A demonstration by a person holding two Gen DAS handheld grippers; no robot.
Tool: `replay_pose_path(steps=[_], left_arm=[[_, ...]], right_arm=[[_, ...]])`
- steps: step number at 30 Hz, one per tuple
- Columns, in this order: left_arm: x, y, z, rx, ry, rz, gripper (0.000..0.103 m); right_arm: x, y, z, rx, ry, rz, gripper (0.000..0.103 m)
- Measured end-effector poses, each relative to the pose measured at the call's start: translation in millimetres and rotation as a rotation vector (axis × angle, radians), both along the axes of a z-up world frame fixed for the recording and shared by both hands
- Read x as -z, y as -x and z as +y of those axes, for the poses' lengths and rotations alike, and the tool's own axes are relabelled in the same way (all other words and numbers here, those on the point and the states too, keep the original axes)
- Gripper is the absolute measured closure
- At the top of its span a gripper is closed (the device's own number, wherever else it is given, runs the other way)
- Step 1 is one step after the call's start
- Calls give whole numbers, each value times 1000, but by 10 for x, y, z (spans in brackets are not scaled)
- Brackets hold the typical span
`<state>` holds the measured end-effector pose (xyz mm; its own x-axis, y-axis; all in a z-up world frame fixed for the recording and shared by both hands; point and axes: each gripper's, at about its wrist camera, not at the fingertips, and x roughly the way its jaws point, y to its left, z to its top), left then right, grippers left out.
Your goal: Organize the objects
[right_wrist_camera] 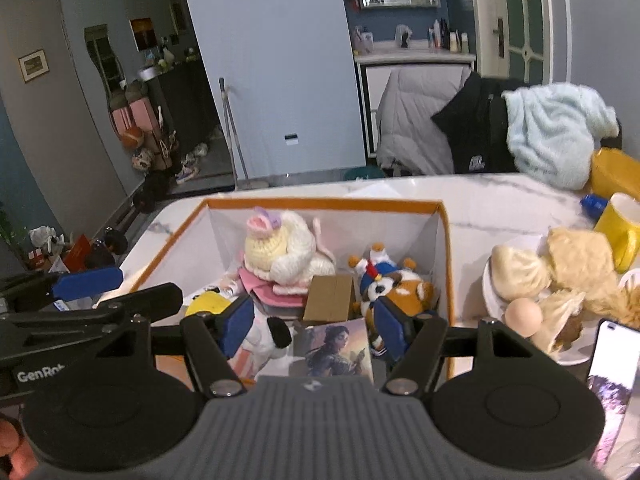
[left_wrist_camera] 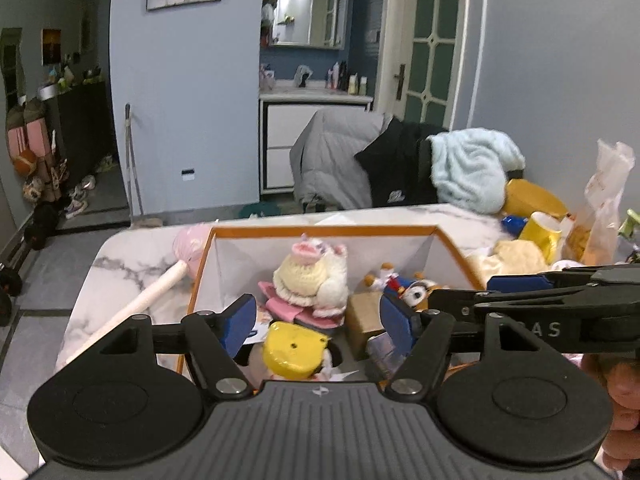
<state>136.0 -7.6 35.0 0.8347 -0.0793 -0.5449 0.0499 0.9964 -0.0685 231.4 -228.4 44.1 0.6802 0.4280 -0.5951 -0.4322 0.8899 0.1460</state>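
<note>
A white box with an orange rim [left_wrist_camera: 320,231] [right_wrist_camera: 320,202] stands on the marble table. Inside lie a cream and pink crocheted doll [left_wrist_camera: 312,276] [right_wrist_camera: 280,248], a yellow-hatted toy [left_wrist_camera: 294,350] [right_wrist_camera: 208,304], a small brown carton [left_wrist_camera: 362,316] [right_wrist_camera: 330,296], a red-panda plush [right_wrist_camera: 404,286] and a picture card [right_wrist_camera: 332,348]. My left gripper [left_wrist_camera: 318,322] hangs open over the box's near left part, above the yellow-hatted toy, holding nothing. My right gripper [right_wrist_camera: 315,328] is open and empty above the card and carton.
Right of the box sit a plate of buns with an egg [right_wrist_camera: 520,272], a beige plush [right_wrist_camera: 580,260], a yellow mug [right_wrist_camera: 620,224] and a phone [right_wrist_camera: 612,360]. A pale mallet-like stick [left_wrist_camera: 136,304] lies left of the box. Jackets hang on chairs behind the table.
</note>
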Motion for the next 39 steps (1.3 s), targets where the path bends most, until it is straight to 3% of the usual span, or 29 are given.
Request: replay_pose_path(steps=[7, 15, 17, 19, 27, 34, 39], left_arm=[[-156, 212, -43, 18, 33, -51, 15], [-202, 403, -26, 29, 78, -46, 11], [-166, 430, -3, 39, 96, -28, 7], [-116, 437, 11, 45, 107, -9, 6], [35, 352, -32, -6, 9, 14, 6], [144, 243, -53, -57, -37, 51, 6], [226, 173, -50, -76, -28, 80, 6]], right_arm=[[-183, 195, -141, 0, -41, -47, 33], [-180, 446, -169, -11, -36, -65, 31], [-171, 511, -195, -8, -32, -76, 28], [-134, 568, -221, 12, -21, -97, 17], [28, 496, -206, 32, 8, -85, 16], [164, 387, -189, 54, 37, -69, 13], [215, 344, -177, 78, 66, -50, 13]])
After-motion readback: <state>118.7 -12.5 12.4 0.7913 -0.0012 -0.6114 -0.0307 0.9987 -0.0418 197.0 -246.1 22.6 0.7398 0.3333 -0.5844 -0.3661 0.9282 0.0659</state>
